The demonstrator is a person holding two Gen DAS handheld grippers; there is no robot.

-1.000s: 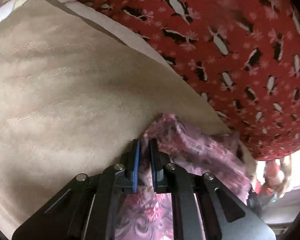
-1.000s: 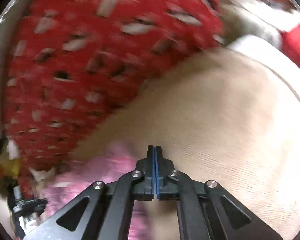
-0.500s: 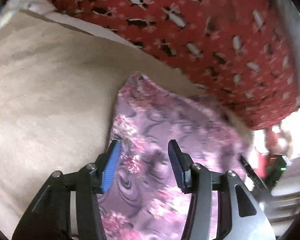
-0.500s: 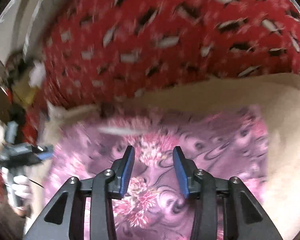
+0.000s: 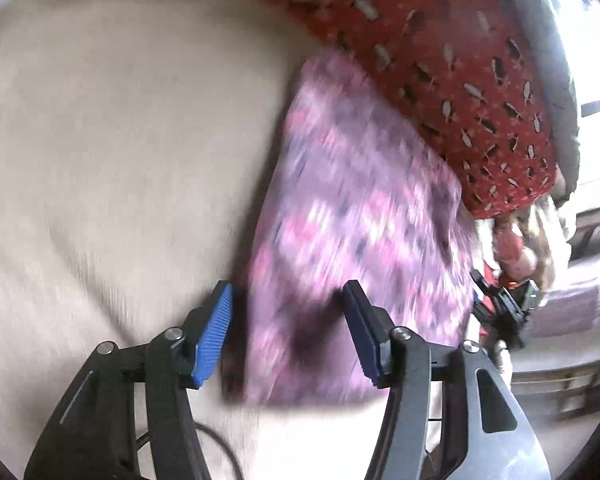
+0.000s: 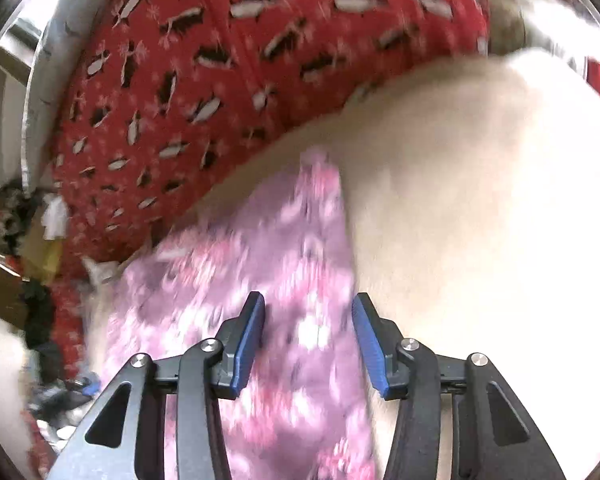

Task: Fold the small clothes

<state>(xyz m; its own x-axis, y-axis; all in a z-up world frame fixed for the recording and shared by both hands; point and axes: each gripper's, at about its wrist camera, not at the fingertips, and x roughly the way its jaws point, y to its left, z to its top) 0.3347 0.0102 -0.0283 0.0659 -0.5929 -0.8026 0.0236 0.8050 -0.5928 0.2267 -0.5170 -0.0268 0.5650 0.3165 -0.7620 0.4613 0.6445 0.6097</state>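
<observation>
The pink patterned garment (image 5: 360,216) was let go: the jaws of the left gripper (image 5: 288,332) and the right gripper (image 6: 308,344) had just been opened, nothing pinched. It was laid flat on the beige blanket (image 5: 120,140), beside the red penguin-print cloth (image 6: 220,60); that fold was judged set down.

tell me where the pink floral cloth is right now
The pink floral cloth lies flat on the beige blanket, beside the red patterned fabric; it shows in both wrist views.

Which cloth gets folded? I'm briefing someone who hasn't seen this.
Find the wide cream blanket. On it, beside the red penguin-print fabric, lies the pink-purple floral garment. It alone is small, flat and flowery.
</observation>
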